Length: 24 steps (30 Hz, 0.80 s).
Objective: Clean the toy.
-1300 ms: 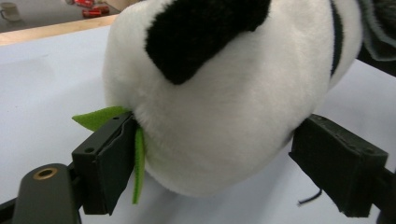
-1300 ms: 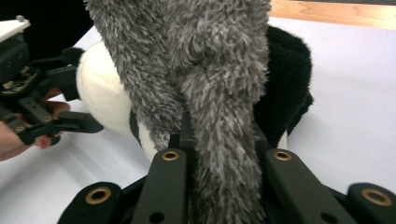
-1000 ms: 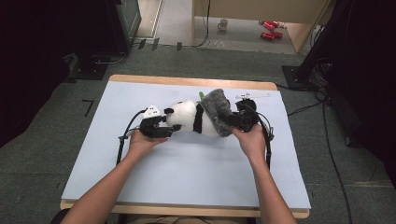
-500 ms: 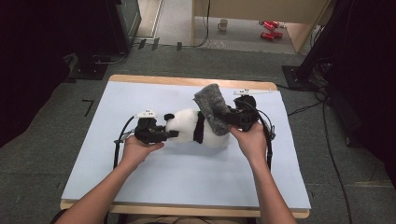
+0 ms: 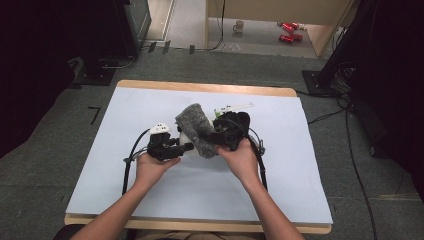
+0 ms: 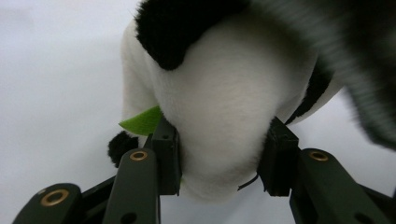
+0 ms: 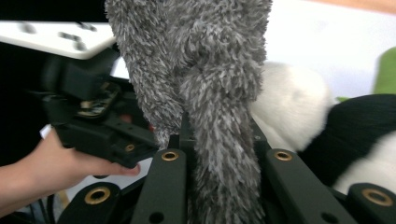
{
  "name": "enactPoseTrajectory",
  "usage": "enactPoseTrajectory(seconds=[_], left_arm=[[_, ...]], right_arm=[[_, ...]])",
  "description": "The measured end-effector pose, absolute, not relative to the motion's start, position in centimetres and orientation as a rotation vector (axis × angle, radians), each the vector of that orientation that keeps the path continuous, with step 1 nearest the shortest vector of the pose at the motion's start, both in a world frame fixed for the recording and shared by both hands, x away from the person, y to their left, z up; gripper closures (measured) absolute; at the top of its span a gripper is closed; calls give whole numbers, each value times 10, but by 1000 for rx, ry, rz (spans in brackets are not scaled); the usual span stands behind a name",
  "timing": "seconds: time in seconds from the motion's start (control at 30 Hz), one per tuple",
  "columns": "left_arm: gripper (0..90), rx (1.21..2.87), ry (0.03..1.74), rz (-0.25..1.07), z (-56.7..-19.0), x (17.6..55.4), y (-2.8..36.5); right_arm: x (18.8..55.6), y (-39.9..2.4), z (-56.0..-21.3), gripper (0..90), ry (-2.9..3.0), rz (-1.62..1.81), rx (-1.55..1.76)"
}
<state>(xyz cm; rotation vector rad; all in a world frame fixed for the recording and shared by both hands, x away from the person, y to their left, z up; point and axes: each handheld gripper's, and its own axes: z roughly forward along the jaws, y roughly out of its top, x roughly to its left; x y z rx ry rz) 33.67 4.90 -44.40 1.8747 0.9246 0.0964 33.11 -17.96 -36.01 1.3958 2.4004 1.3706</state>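
panda plush (image 6: pixel 219 107): white, black patches | fuzzy cloth (image 7: pixel 205 84): grey | leaf (image 6: pixel 142 122): green

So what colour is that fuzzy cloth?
Mottled grey fuzzy cloth, clearest in the right gripper view.

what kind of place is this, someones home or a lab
More likely a lab or recording workspace than a home: a table under a plain pale blue sheet stands on grey carpet tiles, cables run across the floor, and dark equipment stands flank it. A mug sits on the floor beyond.

White mug (image 5: pixel 239 26) on floor beyond table (image 5: pixel 150 200); red cans (image 5: pixel 287 32) near it
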Motion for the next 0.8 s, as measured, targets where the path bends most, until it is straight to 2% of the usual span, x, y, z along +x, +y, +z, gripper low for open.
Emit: enactPoseTrajectory(seconds=[0.23, 0.43, 0.8], left_arm=[[577, 1957, 890, 154, -447, 335, 45], [577, 1955, 892, 116, -451, 342, 51], [576, 1952, 871, 99, -451, 345, 52]], right_arm=[[334, -178, -375, 763, 2399, 1271, 1366], [338, -190, -377, 766, 2376, 1166, 1387], [337, -223, -372, 778, 2331, 1204, 1484]])
